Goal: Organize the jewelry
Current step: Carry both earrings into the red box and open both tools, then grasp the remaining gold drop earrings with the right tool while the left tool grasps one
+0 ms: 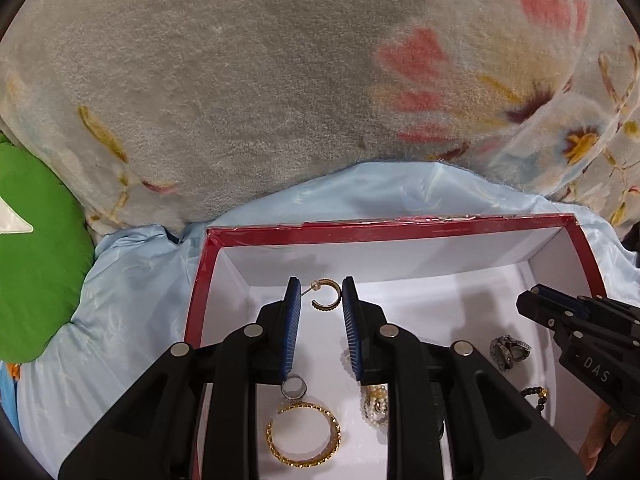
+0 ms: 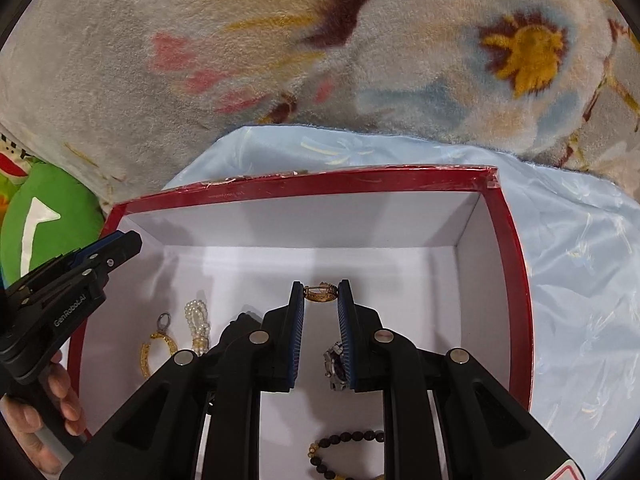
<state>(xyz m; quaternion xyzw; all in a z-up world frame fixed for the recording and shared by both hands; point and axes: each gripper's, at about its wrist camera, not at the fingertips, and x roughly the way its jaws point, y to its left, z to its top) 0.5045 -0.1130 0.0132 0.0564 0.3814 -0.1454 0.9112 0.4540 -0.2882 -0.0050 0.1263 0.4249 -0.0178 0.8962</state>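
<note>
A red-rimmed box (image 1: 400, 229) with a white inside lies on a pale blue sheet; it also shows in the right wrist view (image 2: 320, 184). My left gripper (image 1: 321, 294) is shut on a small gold hoop earring (image 1: 329, 295) and holds it over the box. My right gripper (image 2: 320, 294) is shut on a matching gold hoop earring (image 2: 320, 293) over the box. On the box floor lie a large gold hoop earring (image 1: 304, 434), a pearl piece (image 1: 375, 404), a silver ring (image 1: 510, 351) and a dark bead bracelet (image 2: 344, 440).
A floral fleece blanket (image 1: 240, 80) rises behind the box. A green cushion (image 1: 36, 256) lies to the left. The pale blue sheet (image 2: 580, 280) surrounds the box. My right gripper's body shows in the left wrist view (image 1: 576, 328).
</note>
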